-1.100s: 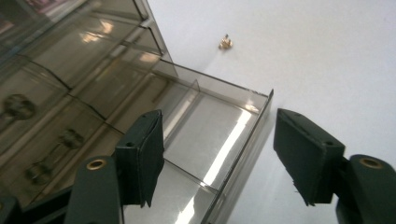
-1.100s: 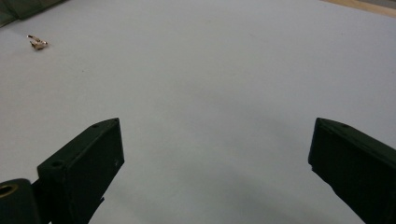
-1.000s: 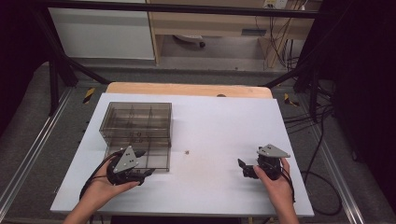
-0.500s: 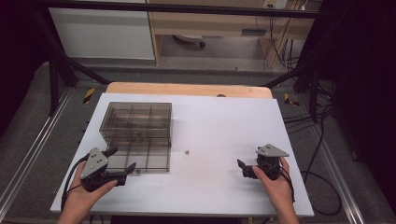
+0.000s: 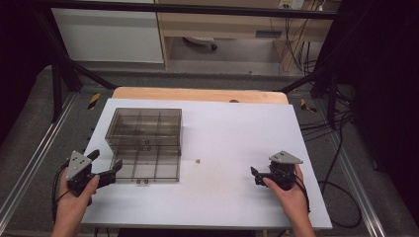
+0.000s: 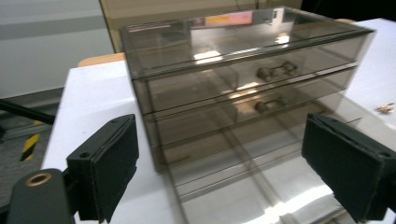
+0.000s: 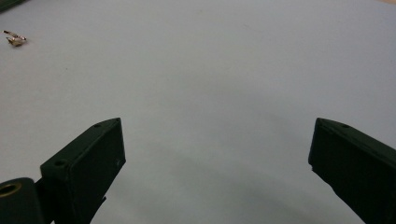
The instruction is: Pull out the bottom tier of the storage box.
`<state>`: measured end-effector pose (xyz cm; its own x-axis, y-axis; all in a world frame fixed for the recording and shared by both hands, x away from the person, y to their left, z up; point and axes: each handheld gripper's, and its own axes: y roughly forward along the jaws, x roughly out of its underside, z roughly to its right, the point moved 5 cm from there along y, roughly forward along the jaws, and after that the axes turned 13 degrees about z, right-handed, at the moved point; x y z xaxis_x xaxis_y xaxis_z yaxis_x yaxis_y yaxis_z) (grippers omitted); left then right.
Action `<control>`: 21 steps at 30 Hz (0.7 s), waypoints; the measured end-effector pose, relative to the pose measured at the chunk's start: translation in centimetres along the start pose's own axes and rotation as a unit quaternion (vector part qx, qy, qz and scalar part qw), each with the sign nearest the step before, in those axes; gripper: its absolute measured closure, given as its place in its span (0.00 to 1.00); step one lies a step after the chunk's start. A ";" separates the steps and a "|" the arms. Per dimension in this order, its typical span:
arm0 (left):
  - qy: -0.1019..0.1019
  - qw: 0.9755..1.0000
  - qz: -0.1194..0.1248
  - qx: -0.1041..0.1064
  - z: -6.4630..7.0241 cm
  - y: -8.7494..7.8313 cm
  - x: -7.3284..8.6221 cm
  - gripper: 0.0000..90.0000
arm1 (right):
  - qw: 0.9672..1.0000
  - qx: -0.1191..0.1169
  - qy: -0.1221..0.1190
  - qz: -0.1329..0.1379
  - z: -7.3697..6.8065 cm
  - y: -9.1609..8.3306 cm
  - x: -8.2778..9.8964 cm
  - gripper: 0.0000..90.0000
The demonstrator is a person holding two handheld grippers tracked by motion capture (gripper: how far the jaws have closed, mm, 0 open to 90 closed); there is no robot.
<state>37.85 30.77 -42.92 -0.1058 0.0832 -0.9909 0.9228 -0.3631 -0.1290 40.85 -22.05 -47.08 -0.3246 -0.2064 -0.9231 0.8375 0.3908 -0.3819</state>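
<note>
Drawer cabinet (image 5: 144,143), smoked translucent plastic, two stacked drawers with small knob pulls, lower drawer (image 6: 261,186) drawn out showing divided compartments, standing upright just ahead of the wide-open left tongs (image 5: 104,168), well apart from the right tongs (image 5: 254,176).

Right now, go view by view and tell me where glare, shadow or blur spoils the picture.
High view: the white table is evenly lit and the surroundings fall into darkness. Left gripper view: bright glare streaks the smoked drawer box, and the pulled-out drawer washes out near the bottom edge. Right gripper view: soft shadow under the open jaws, and the small metal piece looks blurred.
</note>
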 end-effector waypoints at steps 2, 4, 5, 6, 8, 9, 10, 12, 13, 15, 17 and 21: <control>-0.001 1.000 -0.001 -0.003 -0.1 0.0 0.0 0.12 | 1.000 -0.001 0.001 -0.001 -0.1 0.0 -0.1 0.05; 0.002 1.000 -0.004 -0.003 -0.2 0.0 0.1 0.11 | 1.000 -0.002 -0.001 0.003 -0.3 -0.1 -0.3 0.05; 0.003 1.000 -0.005 -0.005 -0.2 0.1 0.2 0.11 | 1.000 -0.004 -0.001 0.003 -0.3 -0.2 -0.4 0.05; 0.004 1.000 -0.007 -0.007 -0.2 0.1 0.2 0.11 | 1.000 -0.006 0.000 0.003 -0.4 -0.2 -0.4 0.05; 0.003 1.000 -0.011 -0.010 -0.3 0.2 0.4 0.11 | 1.000 -0.007 -0.005 0.003 -0.5 -0.3 -0.4 0.05; 0.007 1.000 -0.013 -0.011 -0.3 0.3 0.4 0.11 | 1.000 -0.007 -0.005 0.001 -0.6 -0.4 -0.4 0.06; 0.007 1.000 -0.016 -0.013 -0.3 0.4 0.4 0.11 | 1.000 -0.006 -0.005 -0.001 -0.6 -0.4 -0.4 0.06; 0.007 1.000 -0.022 -0.016 -0.5 0.4 0.6 0.11 | 1.000 -0.006 -0.006 -0.001 -0.6 -0.5 -0.5 0.06; 0.007 1.000 -0.023 -0.018 -0.5 0.5 0.6 0.11 | 1.000 -0.007 -0.006 -0.001 -0.6 -0.5 -0.5 0.06; 0.007 0.999 -0.026 -0.019 -0.7 0.5 0.7 0.11 | 1.000 -0.009 -0.004 -0.004 -0.7 -0.5 -0.5 0.06; 0.006 0.999 -0.029 -0.026 -1.0 0.6 0.8 0.11 | 1.000 -0.014 0.001 -0.013 -0.9 -0.5 -0.5 0.06; 0.003 0.998 -0.041 -0.036 -1.6 0.5 1.2 0.12 | 0.999 -0.025 0.026 -0.013 -1.5 -0.4 -0.8 0.07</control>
<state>38.75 32.14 -44.09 -0.1810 0.1152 -0.9767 0.9353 -0.2867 -0.2072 40.12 -20.66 -46.26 -0.3690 -0.1708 -0.9136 0.8058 0.4311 -0.4061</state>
